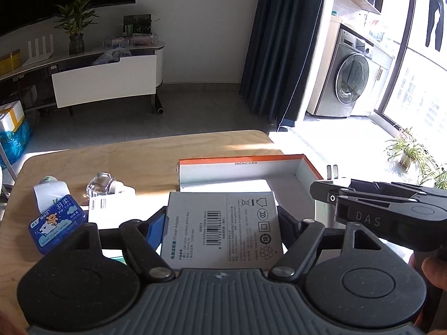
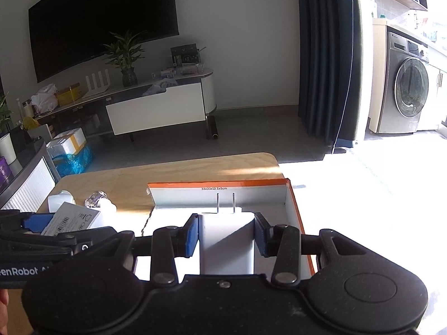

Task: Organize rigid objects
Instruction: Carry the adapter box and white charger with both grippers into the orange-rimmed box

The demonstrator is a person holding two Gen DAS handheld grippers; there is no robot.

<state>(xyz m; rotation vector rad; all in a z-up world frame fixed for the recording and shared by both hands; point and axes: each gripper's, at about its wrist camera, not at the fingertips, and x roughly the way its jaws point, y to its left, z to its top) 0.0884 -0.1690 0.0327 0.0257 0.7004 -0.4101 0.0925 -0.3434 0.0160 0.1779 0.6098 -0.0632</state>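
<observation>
My left gripper is shut on a grey power adapter box, its printed label and barcode facing up. The box hangs at the near edge of an open orange-rimmed white box on the wooden table. My right gripper is shut on a white plug adapter; two metal prongs point forward over the orange box. In the left wrist view the right gripper shows at the right, prongs sticking up. In the right wrist view the grey box shows at the left.
On the table's left part lie a blue tissue pack, a white bottle, a clear glass piece and a white carton. The wooden table ends just beyond the orange box. Floor, a TV stand and a washing machine lie beyond.
</observation>
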